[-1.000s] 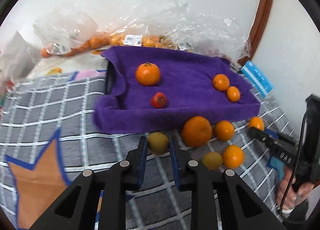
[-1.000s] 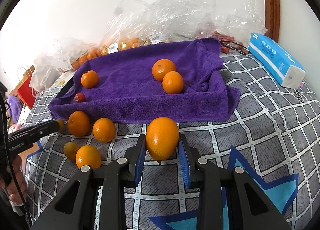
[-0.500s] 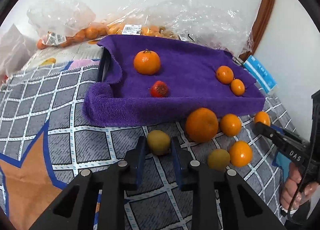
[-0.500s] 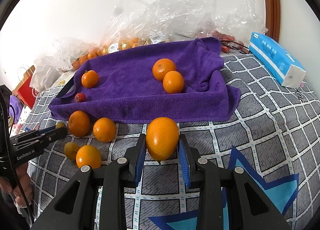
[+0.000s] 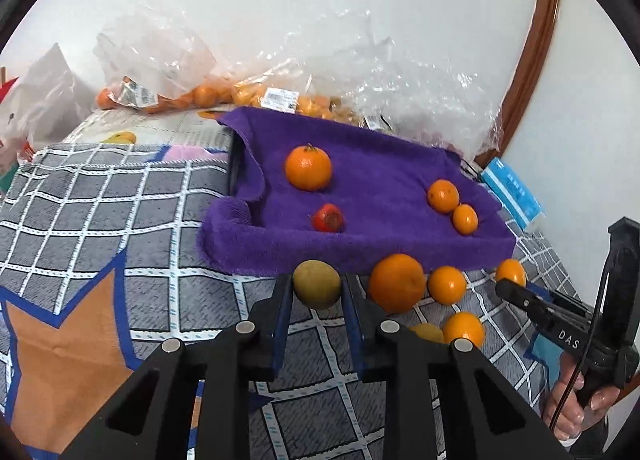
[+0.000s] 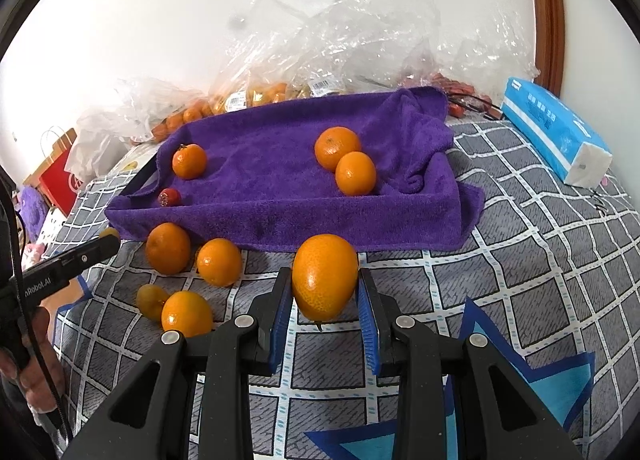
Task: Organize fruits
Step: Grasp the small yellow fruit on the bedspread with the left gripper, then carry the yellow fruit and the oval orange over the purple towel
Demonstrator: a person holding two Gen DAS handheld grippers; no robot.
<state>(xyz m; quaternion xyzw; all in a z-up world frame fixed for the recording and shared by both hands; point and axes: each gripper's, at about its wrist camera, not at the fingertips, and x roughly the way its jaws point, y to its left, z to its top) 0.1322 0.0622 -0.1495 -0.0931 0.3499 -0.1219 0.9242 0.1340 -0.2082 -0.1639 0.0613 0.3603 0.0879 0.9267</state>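
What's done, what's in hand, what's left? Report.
Done: four fruits on the purple towel, three oranges and a small red fruit.
In hand: left tool grips a green fruit; right tool grips an orange.
Left: four loose fruits on the checked cloth.

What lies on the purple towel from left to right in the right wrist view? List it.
Small red fruit → stemmed orange → rear orange of the touching pair → front orange of the pair.
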